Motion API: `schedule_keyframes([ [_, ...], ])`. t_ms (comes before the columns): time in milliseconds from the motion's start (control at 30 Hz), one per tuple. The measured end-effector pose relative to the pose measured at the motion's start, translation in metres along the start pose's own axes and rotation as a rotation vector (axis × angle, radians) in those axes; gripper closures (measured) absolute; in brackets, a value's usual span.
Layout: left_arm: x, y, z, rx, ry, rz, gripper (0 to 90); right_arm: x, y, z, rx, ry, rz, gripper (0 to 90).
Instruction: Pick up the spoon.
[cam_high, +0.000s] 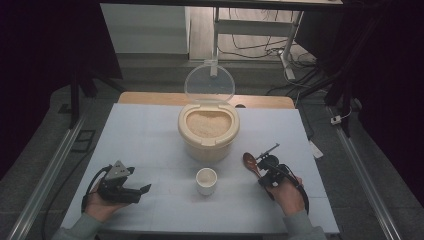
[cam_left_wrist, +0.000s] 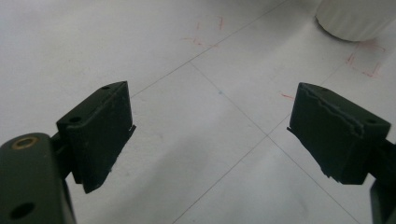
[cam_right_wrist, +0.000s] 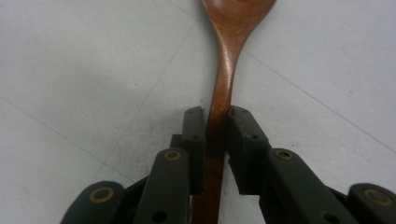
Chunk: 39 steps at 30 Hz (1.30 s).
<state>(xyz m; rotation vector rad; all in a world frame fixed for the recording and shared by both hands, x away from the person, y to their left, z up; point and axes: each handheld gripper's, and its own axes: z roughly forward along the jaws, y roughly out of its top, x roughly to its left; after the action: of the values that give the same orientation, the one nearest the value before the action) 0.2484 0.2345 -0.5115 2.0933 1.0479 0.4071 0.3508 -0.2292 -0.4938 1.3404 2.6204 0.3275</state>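
Spoon in the right claw, left claw standing by

Wooden spoon (cam_right_wrist: 223, 79) is the thing in play, and we have it pinched by the handle in the right claw (cam_right_wrist: 217, 116), jaws closed snugly on either side of the shaft. From above, we see the spoon (cam_high: 251, 163) lying low over the white tabletop (cam_high: 150, 135), bowl pointing away from us toward the rice container (cam_high: 208, 131), just right of the small white cup (cam_high: 206, 180).

It's a warm reddish-brown, smooth and glossy, with a slim handle swelling into an oval bowl. We'd judge it light and stiff, nothing fragile about it, though that polished finish could let it swivel between the pads. Our hold sits on the handle behind the neck, which looks sensible: it leaves the bowl free for scooping.

Over on the other side, the left claw (cam_left_wrist: 210, 126) is spread wide with nothing between its jaws, resting low by the near left of the tabletop, well apart from the cup (cam_left_wrist: 355, 18).

The container's clear lid (cam_high: 209, 83) stands open, grain showing inside
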Motion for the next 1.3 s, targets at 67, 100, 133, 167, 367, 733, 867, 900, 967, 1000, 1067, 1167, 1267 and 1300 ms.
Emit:
schedule_keyframes([
  [67, 0.0, 0.0, 0.0, 0.0, 0.0, 0.002, 13.0, -0.002, 0.0, -0.001, 0.008, 0.012, 0.009, 79.4],
  [100, 0.0, 0.0, 0.0, 0.0, 0.0, 0.002, 13.0, -0.001, 0.0, 0.0, 0.005, 0.008, 0.01, 79.6],
  [133, 0.0, 0.0, 0.0, 0.002, 0.001, 0.004, 12.9, -0.001, 0.0, -0.001, 0.008, 0.005, 0.005, 79.6],
  [167, 0.0, -0.001, 0.0, 0.002, 0.001, 0.004, 13.0, -0.001, 0.0, 0.0, 0.007, 0.003, -0.001, 79.7],
  [367, 0.0, -0.001, 0.001, 0.005, 0.002, 0.002, 13.0, -0.004, -0.001, -0.002, -0.009, 0.028, 0.004, 79.9],
  [733, 0.001, -0.002, 0.001, 0.007, 0.004, 0.003, 13.0, -0.017, -0.01, -0.023, -0.113, 0.098, 0.008, 79.9],
  [867, 0.002, -0.002, 0.0, 0.007, 0.005, 0.003, 13.0, -0.021, -0.014, -0.03, -0.146, 0.123, 0.002, 79.9],
  [900, 0.002, -0.002, 0.0, 0.007, 0.005, 0.002, 13.0, -0.023, -0.016, -0.034, -0.16, 0.126, -0.003, 79.9],
  [967, 0.002, -0.002, 0.001, 0.008, 0.006, 0.001, 13.0, -0.024, -0.018, -0.038, -0.176, 0.135, -0.01, 79.9],
  [1000, 0.002, -0.002, 0.001, 0.008, 0.006, 0.0, 13.0, -0.024, -0.018, -0.038, -0.176, 0.135, -0.01, 79.9],
  [1067, 0.002, -0.002, 0.001, 0.009, 0.007, 0.001, 13.0, -0.024, -0.018, -0.043, -0.192, 0.149, -0.023, 79.9],
  [1167, 0.002, -0.002, 0.001, 0.008, 0.006, 0.0, 13.0, -0.022, -0.019, -0.055, -0.221, 0.158, -0.059, 79.9],
  [1267, 0.002, -0.003, 0.001, 0.007, 0.006, -0.001, 13.0, -0.02, -0.02, -0.061, -0.236, 0.166, -0.078, 79.9],
  [1300, 0.002, -0.003, 0.001, 0.007, 0.006, -0.001, 13.0, -0.017, -0.021, -0.066, -0.246, 0.173, -0.103, 79.9],
])
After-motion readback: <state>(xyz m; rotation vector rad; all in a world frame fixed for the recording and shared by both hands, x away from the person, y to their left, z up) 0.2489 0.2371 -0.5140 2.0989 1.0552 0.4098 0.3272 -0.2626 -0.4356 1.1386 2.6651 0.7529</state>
